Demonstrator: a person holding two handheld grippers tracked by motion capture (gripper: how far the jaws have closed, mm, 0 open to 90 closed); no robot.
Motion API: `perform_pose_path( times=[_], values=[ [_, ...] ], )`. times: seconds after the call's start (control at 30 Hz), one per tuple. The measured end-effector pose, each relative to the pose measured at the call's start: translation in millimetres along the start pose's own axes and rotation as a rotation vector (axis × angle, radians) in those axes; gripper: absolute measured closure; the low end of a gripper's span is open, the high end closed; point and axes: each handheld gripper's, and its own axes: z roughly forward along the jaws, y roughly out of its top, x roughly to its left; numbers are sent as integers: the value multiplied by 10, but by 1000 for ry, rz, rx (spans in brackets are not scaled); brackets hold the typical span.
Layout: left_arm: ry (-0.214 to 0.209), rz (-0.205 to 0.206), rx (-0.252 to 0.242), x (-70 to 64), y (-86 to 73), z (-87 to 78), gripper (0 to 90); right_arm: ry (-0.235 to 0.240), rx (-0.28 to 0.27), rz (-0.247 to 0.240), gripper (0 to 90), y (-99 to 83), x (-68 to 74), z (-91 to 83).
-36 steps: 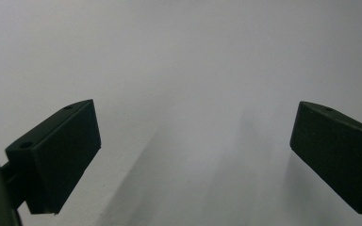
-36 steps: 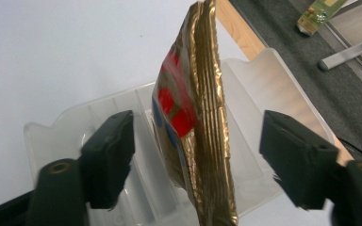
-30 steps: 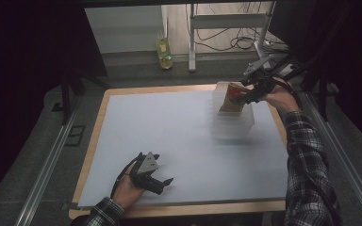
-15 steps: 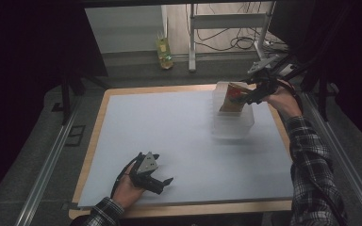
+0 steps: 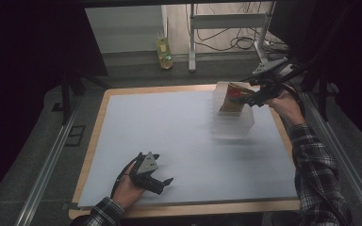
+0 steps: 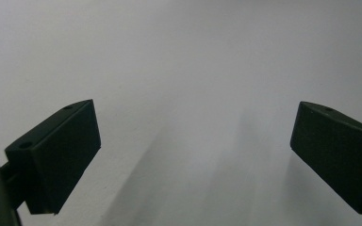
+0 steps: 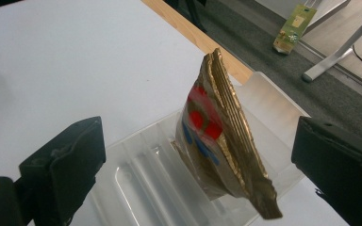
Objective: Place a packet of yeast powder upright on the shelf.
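A gold snack pouch (image 5: 232, 98) with red and blue print stands on edge inside a clear plastic bin (image 5: 233, 126) at the table's far right. My right gripper (image 5: 250, 97) hovers just right of the pouch, and its jaws are spread wide. In the right gripper view the pouch (image 7: 217, 136) stands in the bin (image 7: 136, 188) between the two jaws of the open right gripper (image 7: 198, 139), touching neither. My left gripper (image 5: 162, 181) rests near the front left of the white table top, open. In its own view the left gripper (image 6: 193, 136) has nothing between its jaws.
The white sheet (image 5: 169, 132) covers the table, with a wooden border (image 5: 94, 141) around it. A green bottle (image 5: 164, 49) stands on the floor beyond the far edge, beside metal stand legs (image 5: 192, 42) and cables.
My right hand has drawn back a little to the right, while the pouch stays standing in the bin. The left gripper has not moved.
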Motion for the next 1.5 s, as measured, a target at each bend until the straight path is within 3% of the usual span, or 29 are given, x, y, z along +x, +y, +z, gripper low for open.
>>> perform_pose_path(
  times=[0.3,0.8,0.87,1.13,1.5],
  values=[
    [1,5,1,-5,3,2,24,-14,-16,50,34,-140,83,-119],
    [-3,0,-9,-3,5,-8,24,-4,-47,87,17,-308,268,-251],
    [-3,1,-9,-3,6,-8,25,10,-51,90,17,-331,299,-257],
    [-1,2,-8,-5,6,-5,25,-6,-74,84,17,-404,448,-270],
    [-14,-20,-13,11,9,-20,28,12,-48,67,25,-550,671,-308]
  ],
)
